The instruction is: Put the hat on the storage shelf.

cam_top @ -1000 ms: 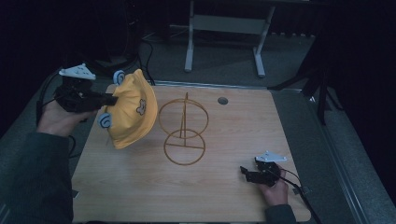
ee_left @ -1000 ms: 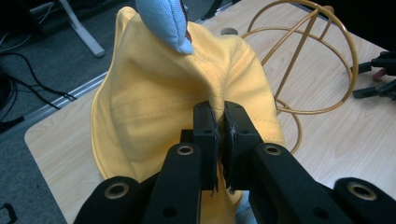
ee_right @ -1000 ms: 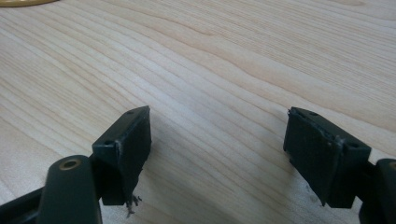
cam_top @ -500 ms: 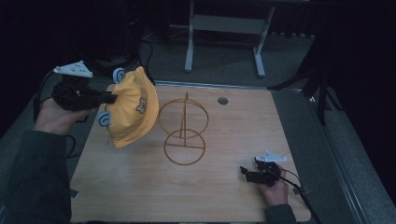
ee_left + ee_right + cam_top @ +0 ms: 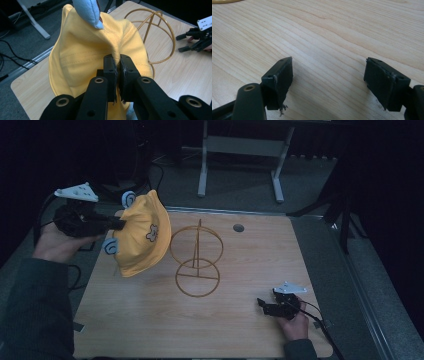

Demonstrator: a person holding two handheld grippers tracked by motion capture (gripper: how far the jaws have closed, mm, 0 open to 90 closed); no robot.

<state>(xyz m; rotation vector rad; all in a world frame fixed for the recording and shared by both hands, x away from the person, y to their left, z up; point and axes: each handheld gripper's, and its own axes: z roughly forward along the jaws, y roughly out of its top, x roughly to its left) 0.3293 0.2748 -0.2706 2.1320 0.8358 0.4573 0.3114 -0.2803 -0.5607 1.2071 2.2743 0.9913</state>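
Note:
A yellow cloth hat [image 5: 141, 236] with pale blue ear-like pieces hangs in the air over the table's left edge. My left gripper [image 5: 120, 224] is shut on a fold of the hat's [image 5: 82, 57] fabric, the jaws [image 5: 117, 65] pinched tight on it. A gold wire stand [image 5: 196, 256], two hoops on a ring base, rises at the table's middle, just right of the hat. My right gripper [image 5: 262, 304] rests low at the front right of the table, its jaws [image 5: 329, 72] wide apart over bare wood.
The wooden table [image 5: 240, 330] has a small round grommet [image 5: 238, 227] near its far edge. A metal frame leg [image 5: 202, 165] stands on the grey floor beyond. Cables trail at the left. The wire stand [image 5: 152, 35] lies between both grippers.
The left hand has shifted the hat very slightly; the hat hangs much the same. The right gripper has stayed put.

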